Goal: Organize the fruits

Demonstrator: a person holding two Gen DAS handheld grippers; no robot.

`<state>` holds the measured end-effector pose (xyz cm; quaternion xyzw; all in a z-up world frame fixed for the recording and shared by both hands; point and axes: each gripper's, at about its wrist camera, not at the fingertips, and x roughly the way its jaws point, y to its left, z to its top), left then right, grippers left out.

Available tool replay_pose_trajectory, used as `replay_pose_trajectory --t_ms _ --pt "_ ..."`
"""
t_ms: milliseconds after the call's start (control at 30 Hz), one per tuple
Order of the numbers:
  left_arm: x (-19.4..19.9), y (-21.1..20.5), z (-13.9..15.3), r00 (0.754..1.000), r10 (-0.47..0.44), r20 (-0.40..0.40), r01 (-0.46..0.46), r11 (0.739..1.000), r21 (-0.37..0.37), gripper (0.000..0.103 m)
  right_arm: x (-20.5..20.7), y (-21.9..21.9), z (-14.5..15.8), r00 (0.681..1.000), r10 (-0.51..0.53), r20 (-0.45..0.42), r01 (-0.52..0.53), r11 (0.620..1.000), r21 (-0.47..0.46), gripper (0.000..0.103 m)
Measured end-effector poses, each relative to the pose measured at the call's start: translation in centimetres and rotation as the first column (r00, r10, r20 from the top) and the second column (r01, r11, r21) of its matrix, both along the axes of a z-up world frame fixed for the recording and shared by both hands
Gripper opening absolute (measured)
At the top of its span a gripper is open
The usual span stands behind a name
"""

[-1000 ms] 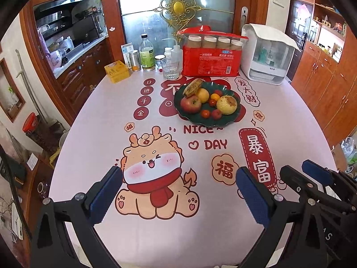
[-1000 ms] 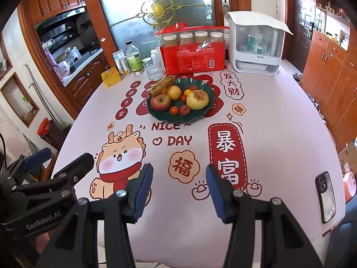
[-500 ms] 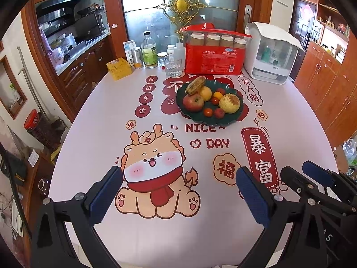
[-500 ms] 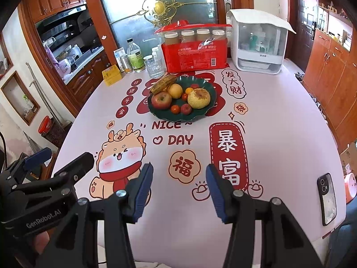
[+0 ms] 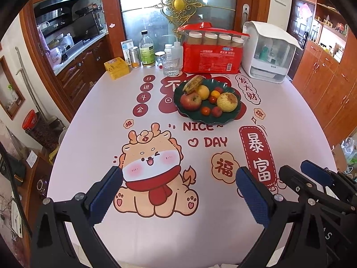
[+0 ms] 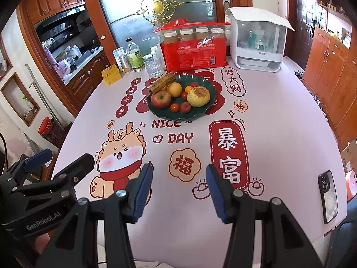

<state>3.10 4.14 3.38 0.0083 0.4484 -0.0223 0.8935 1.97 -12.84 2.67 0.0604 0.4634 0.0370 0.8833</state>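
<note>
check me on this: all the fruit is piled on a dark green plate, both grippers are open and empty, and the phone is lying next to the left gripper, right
Not quite: the phone lies at the table's right edge, beside the right gripper, not the left gripper; the right wrist view shows it. The rest holds: the fruit sits on the dark green plate, and both grippers are open and empty.

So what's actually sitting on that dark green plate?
The green plate holds a red apple, a browned banana, a yellow fruit, a russet pear, a small orange and small red fruits. Anything underneath them is hidden.
</note>
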Motion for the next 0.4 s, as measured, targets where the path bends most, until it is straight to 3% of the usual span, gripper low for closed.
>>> replay_pose_trajectory --t_ms 400 --pt "-0.04 -0.20 0.08 1.000 -0.004 0.000 0.004 1.000 -0.002 0.101 -0.04 -0.22 -0.03 1.000 -0.001 0.001 0.001 1.000 0.001 0.050"
